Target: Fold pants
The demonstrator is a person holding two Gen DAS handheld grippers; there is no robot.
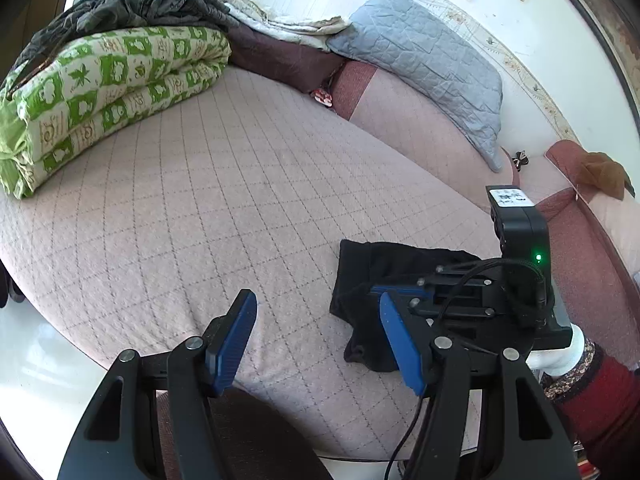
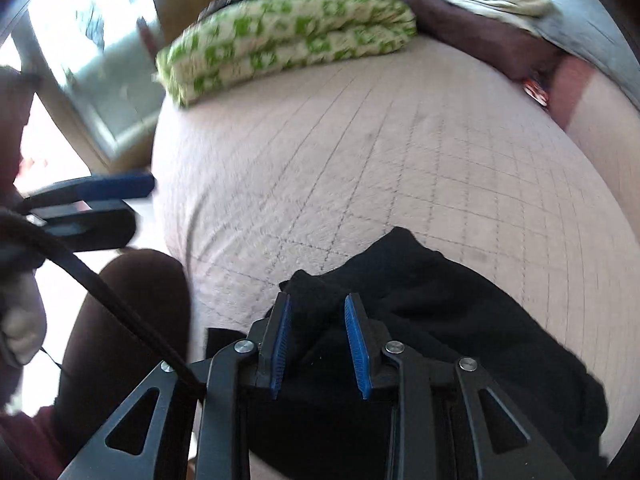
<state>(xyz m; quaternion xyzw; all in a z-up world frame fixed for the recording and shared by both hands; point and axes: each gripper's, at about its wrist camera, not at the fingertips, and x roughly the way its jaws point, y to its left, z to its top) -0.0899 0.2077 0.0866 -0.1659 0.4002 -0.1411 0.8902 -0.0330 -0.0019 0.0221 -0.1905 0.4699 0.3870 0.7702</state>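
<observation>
Hovering over the near edge of the bed, the left gripper points down at a slant, its blue pads standing well apart with only the pink quilted cover between them. It touches no cloth. In the right wrist view the same tool shows blurred at the far left, off the mattress edge.

Further right, the black pants lie bunched in a small heap near the front edge of the bed, well apart from the folded green-and-white quilt at the far left corner and the grey pillow against the wall.

The right gripper comes in from the right side and tips steeply down onto the heap. Its own camera shows the blue pads set close, with a ridge of the pants filling the narrow gap at the tips; the claw is pinched on that fold, though the picture is smeared.

A white label sits on top of the black box on this gripper; its dark writing is too small to read. A green light glows on the box's side. Behind it, a dark red sleeve with a patterned cuff reaches in from the lower right corner.
</observation>
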